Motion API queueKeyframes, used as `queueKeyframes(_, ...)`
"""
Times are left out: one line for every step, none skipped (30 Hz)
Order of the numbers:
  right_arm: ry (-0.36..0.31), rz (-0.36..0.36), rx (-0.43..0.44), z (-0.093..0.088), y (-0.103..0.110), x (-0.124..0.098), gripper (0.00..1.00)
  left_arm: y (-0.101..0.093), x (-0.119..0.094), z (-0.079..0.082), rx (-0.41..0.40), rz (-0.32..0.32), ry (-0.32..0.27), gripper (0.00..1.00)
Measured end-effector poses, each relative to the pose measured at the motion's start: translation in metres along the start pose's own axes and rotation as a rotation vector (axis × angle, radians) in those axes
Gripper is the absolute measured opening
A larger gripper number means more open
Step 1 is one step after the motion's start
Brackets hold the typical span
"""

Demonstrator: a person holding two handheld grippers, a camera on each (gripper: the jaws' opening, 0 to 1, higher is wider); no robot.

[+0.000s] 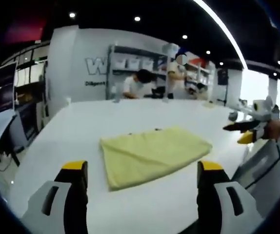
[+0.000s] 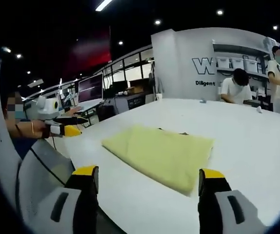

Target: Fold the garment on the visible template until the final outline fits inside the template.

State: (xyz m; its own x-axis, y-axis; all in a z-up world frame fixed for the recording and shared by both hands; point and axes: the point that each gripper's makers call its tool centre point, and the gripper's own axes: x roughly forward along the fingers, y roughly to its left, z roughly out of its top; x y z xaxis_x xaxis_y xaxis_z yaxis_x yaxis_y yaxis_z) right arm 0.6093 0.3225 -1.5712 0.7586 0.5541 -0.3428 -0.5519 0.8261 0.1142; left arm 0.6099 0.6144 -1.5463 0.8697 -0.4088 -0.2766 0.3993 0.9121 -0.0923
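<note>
The pale yellow folded cloth garment (image 1: 152,156) lay flat at centre frame on the white table (image 1: 179,117), clear of both tools. No template outline could be made out. The fabric appeared light, soft and limp; it would likely sag unless taken at a corner or along a folded edge. The left gripper (image 1: 142,183) at lower frame stood with jaws spread, holding nothing. The right gripper (image 2: 145,187) was likewise spread and empty. People worked at the shelving (image 1: 135,63) in the upper frame.

two people (image 1: 139,83) stand by shelves (image 1: 130,63); monitors (image 2: 90,87) sit beyond the table.
</note>
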Motion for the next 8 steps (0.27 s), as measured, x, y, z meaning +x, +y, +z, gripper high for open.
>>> queueKeyframes(0.004, -0.015, -0.016, 0.000, 0.000, -0.002, 0.82, 0.001, 0.000, -0.001, -0.005, 0.000, -0.005, 0.85)
queueKeyframes(0.018, -0.042, -0.072, -0.003, 0.001, -0.006, 0.81, 0.002, -0.002, -0.004, -0.023, -0.002, -0.010, 0.85)
queueKeyframes(0.011, -0.045, -0.089, -0.004, 0.006, -0.008, 0.81, 0.002, -0.002, -0.005, -0.024, -0.004, -0.012, 0.85)
queueKeyframes(0.001, -0.043, -0.083, -0.003, 0.007, -0.009, 0.80, 0.001, -0.003, -0.005, -0.025, -0.005, -0.015, 0.85)
queueKeyframes(-0.009, -0.041, -0.077, -0.002, 0.007, -0.010, 0.79, 0.003, -0.003, -0.009, -0.022, -0.008, -0.015, 0.85)
queueKeyframes(-0.032, -0.041, -0.045, 0.001, 0.008, -0.010, 0.79, 0.001, -0.004, -0.009, -0.018, -0.013, -0.015, 0.85)
queueKeyframes(-0.040, -0.035, -0.026, 0.002, 0.009, -0.009, 0.79, -0.001, -0.004, -0.011, -0.018, -0.019, -0.013, 0.85)
queueKeyframes(-0.047, -0.029, -0.006, 0.004, 0.011, -0.009, 0.79, -0.003, -0.005, -0.012, -0.019, -0.024, -0.012, 0.85)
